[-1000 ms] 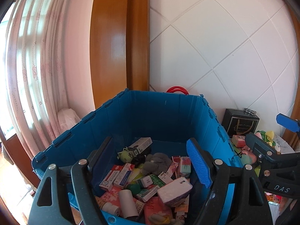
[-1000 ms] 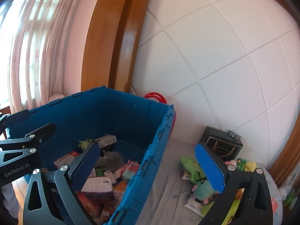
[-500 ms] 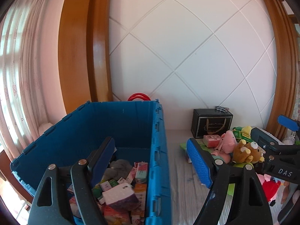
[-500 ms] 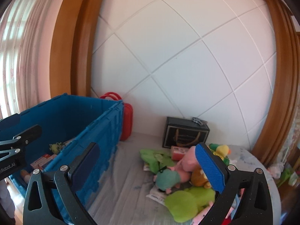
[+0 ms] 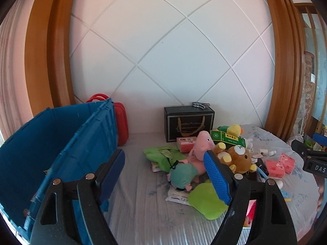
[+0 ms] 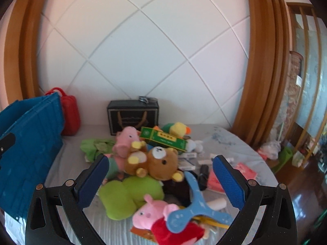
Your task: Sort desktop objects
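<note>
A pile of toys and boxes lies on the grey tablecloth point(image 5: 139, 200). In it are a brown bear plush point(image 6: 161, 163), also in the left wrist view point(image 5: 239, 157), a pink pig plush point(image 6: 126, 143), a green box point(image 6: 163, 138), a lime green plush point(image 6: 126, 194) and a pig doll in red point(image 6: 161, 220) under a blue boomerang point(image 6: 192, 206). A blue crate point(image 5: 55, 151) stands at the left. My left gripper point(image 5: 165, 175) is open and empty, beside the crate. My right gripper point(image 6: 161, 179) is open and empty, above the pile.
A black gift box point(image 5: 189, 122) and a red case point(image 5: 120, 120) stand against the white tiled wall. Pink packets point(image 5: 280, 164) and small white bottles point(image 5: 267, 152) lie at the table's right. The table's round edge point(image 6: 265, 163) drops to a wooden floor on the right.
Both grippers have swung right, from over the blue crate's contents to the toy pile on the table. Both stay open and empty.
</note>
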A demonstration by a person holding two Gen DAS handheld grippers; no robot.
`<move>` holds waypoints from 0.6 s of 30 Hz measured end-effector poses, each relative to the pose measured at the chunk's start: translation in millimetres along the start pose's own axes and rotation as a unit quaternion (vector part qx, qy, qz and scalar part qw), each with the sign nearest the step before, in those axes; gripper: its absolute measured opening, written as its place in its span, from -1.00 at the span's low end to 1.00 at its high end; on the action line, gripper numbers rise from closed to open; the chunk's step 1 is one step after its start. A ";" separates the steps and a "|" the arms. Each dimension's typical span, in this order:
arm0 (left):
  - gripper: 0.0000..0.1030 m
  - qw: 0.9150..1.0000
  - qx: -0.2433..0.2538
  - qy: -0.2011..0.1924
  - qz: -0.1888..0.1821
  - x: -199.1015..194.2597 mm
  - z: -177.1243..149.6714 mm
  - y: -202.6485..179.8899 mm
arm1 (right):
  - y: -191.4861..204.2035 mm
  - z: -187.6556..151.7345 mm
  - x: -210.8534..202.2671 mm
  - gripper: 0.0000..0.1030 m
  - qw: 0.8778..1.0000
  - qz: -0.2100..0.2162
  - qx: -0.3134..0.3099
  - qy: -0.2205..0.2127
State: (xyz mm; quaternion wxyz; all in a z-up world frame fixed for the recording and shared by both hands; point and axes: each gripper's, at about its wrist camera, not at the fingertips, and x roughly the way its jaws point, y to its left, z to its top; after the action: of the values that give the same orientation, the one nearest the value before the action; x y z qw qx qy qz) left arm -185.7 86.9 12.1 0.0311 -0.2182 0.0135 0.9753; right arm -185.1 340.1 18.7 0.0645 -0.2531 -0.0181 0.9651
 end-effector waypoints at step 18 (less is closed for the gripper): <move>0.54 0.987 0.033 0.156 -0.038 98.3 -79.1 -112.2 | -120.4 -96.4 84.9 1.00 0.988 -0.003 0.017 0.154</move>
State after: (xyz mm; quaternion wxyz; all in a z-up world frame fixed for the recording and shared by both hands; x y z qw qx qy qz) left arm -233.4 201.1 -102.8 0.0730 -0.3667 0.0418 0.9265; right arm -197.3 471.0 -98.4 0.0735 -0.3972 0.0081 0.9147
